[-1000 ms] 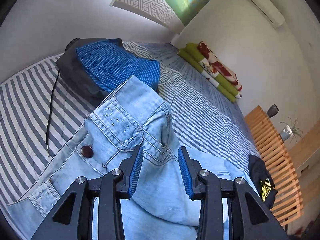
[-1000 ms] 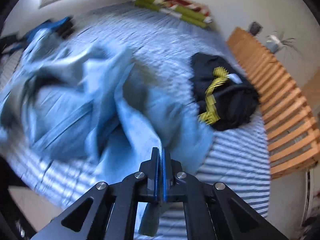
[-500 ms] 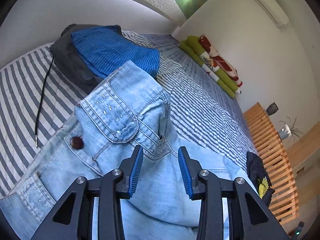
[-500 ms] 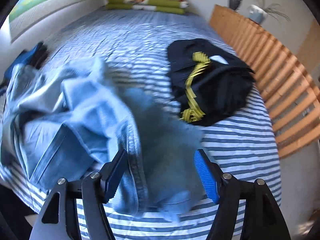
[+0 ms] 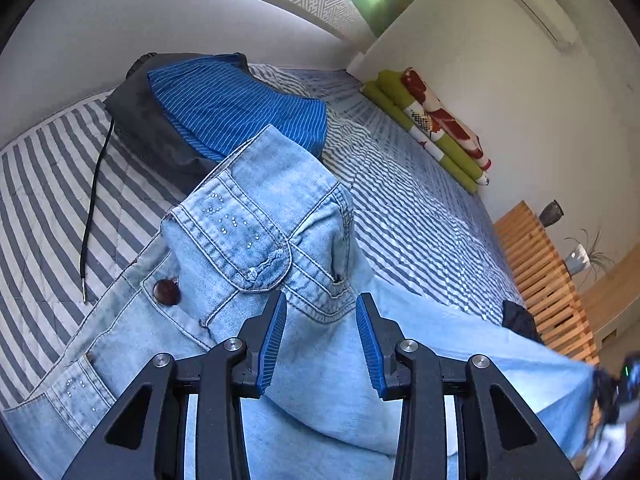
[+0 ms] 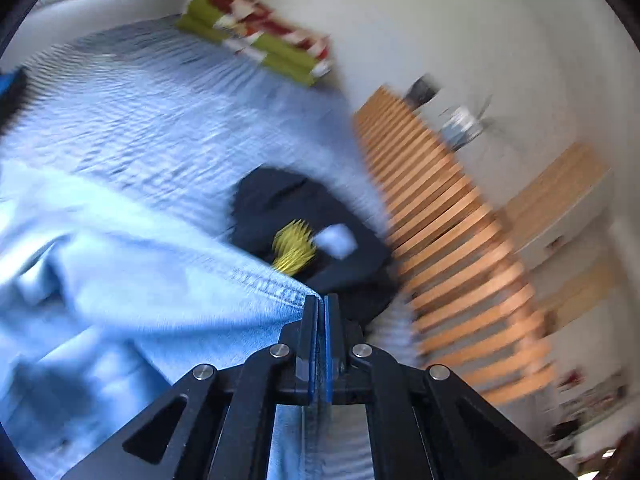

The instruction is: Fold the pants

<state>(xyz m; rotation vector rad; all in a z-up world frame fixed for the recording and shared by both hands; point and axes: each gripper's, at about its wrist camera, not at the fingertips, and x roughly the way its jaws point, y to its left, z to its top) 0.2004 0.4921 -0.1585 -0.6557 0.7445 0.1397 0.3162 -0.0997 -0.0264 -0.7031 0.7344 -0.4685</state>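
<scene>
Left wrist view shows the light denim pants w/ waistband, button and pocket bunched up on the striped bed. The left claw is half open, denim between its pads; can't tell if pinched. Right wrist view, blurred, shows the right claw, just closed, clenched on a hem edge near a black garment. Pants run from waistband out to that claw.

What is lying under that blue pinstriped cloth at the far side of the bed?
A dark grey garment lies under the blue pinstriped cloth, its black drawstring trailing across the striped bedspread. How far it reaches underneath is covered.
</scene>
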